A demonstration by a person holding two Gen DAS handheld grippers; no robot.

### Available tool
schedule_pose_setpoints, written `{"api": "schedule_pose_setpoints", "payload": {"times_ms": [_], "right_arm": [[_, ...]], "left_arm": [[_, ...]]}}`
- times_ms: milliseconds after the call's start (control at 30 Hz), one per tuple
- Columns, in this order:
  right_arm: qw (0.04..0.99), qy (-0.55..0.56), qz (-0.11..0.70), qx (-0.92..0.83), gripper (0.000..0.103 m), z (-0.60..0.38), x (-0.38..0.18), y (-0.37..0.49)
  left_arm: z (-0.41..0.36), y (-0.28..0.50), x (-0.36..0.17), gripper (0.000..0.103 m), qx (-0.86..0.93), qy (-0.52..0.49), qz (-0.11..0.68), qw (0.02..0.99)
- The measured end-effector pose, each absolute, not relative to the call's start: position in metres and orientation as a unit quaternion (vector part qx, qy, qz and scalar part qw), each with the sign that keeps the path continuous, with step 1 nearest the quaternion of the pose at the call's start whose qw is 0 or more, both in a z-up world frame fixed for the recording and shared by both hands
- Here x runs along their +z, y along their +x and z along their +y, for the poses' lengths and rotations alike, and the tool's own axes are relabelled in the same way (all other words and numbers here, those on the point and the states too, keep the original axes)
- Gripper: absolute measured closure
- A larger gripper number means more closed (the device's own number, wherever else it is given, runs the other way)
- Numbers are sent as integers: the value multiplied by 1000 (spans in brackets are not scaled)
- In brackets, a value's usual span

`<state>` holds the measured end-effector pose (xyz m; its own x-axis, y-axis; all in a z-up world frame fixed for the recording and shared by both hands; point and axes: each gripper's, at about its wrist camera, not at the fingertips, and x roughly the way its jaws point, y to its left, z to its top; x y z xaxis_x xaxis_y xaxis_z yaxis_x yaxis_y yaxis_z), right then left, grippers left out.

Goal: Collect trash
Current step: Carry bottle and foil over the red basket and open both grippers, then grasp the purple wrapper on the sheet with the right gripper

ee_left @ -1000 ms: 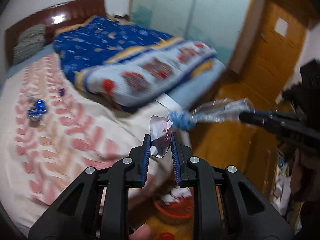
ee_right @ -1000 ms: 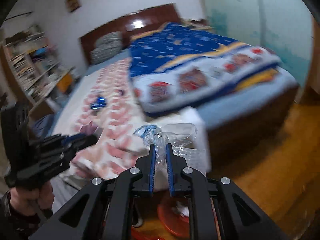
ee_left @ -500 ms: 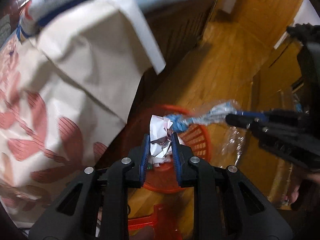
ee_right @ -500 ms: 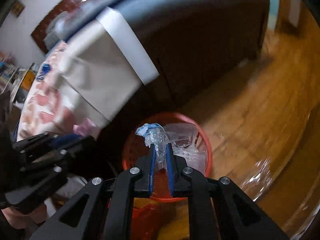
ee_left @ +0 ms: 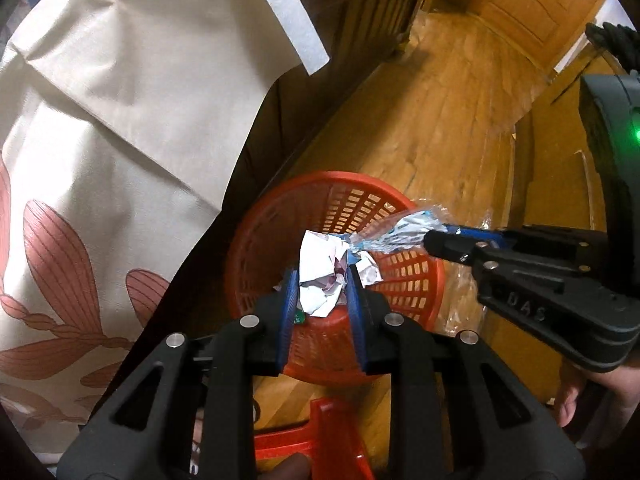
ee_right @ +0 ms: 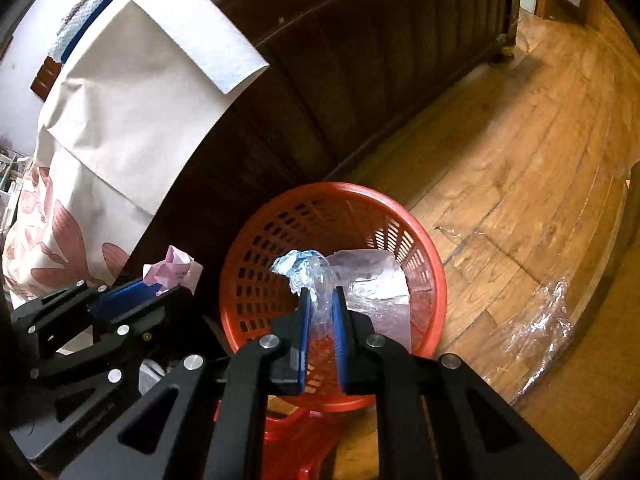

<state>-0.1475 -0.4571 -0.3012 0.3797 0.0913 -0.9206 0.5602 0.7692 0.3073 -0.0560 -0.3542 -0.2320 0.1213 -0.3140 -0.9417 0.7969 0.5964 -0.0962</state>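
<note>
In the left wrist view, our left gripper (ee_left: 322, 294) is clamped on a crumpled paper (ee_left: 323, 276), and the red basket (ee_left: 280, 208) lies directly below the fingers, so the paper only needs to fall down. Our right gripper (ee_left: 430, 242) comes from the right, over the far rim. In the right wrist view, it is clamped on a clear plastic wrapper (ee_right: 316, 280), whose long axis runs along the fingers, above the open basket (ee_right: 434, 280) beside the bed (ee_right: 360, 80).
</note>
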Motion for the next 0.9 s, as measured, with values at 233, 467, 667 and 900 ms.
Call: {"api": "schedule_pose_setpoints", "payload": {"times_ms": [233, 467, 667, 900], "right_arm": [[776, 286, 540, -154, 89, -455, -294, -142], [785, 272, 527, -177, 47, -459, -278, -141], [791, 266, 519, -185, 47, -465, -261, -142], [814, 244, 495, -181, 47, -467, -218, -133]], "left_arm": [[-349, -53, -230, 77, -390, 220, 538, 714], [-352, -53, -224, 32, -383, 234, 521, 726], [-349, -51, -214, 32, -385, 227, 513, 733], [-330, -46, -185, 32, -380, 216, 507, 743]]}}
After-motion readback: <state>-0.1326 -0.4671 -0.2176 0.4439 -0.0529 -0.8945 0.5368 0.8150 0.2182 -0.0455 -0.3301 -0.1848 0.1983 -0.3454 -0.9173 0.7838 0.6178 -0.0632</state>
